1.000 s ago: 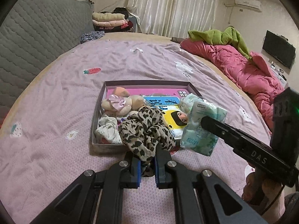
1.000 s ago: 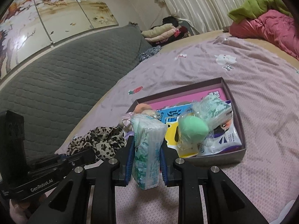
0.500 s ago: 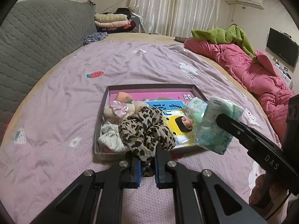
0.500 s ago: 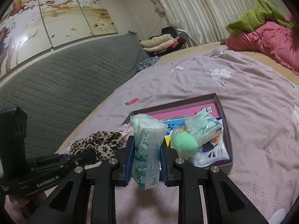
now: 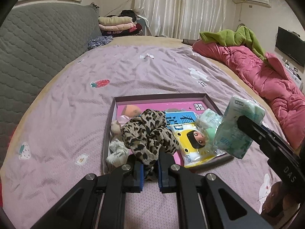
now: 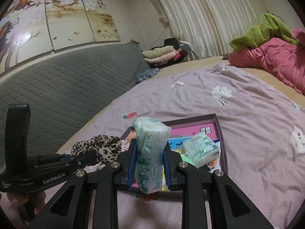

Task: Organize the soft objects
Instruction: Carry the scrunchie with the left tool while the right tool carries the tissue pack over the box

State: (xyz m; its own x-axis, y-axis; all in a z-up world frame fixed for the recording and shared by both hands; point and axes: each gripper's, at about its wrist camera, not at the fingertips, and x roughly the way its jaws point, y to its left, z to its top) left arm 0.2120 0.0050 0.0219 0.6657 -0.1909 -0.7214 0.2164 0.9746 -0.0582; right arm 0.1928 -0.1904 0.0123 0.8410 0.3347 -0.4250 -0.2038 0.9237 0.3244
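Observation:
My left gripper [image 5: 150,168] is shut on a leopard-print scrunchie [image 5: 148,134] and holds it above the near edge of a shallow purple box [image 5: 160,96] on the bed. My right gripper [image 6: 149,167] is shut on a pale green tissue pack [image 6: 151,152], upright between the pads; the pack also shows in the left wrist view [image 5: 239,128]. The scrunchie also shows in the right wrist view [image 6: 99,147]. In the box lie a second tissue pack [image 6: 201,149], a green sponge [image 5: 209,133], small plush toys [image 5: 117,150] and picture books [image 5: 183,118].
The lilac bedsheet [image 5: 76,114] spreads around the box. A grey quilted headboard [image 5: 38,43] stands at the left. A pink duvet [image 5: 263,80] with a green blanket [image 5: 234,36] lies at the right. Folded clothes [image 5: 118,23] are stacked at the back.
Both grippers have risen and pulled back from the box, each still holding its item. The box now looks smaller and farther off in both views.

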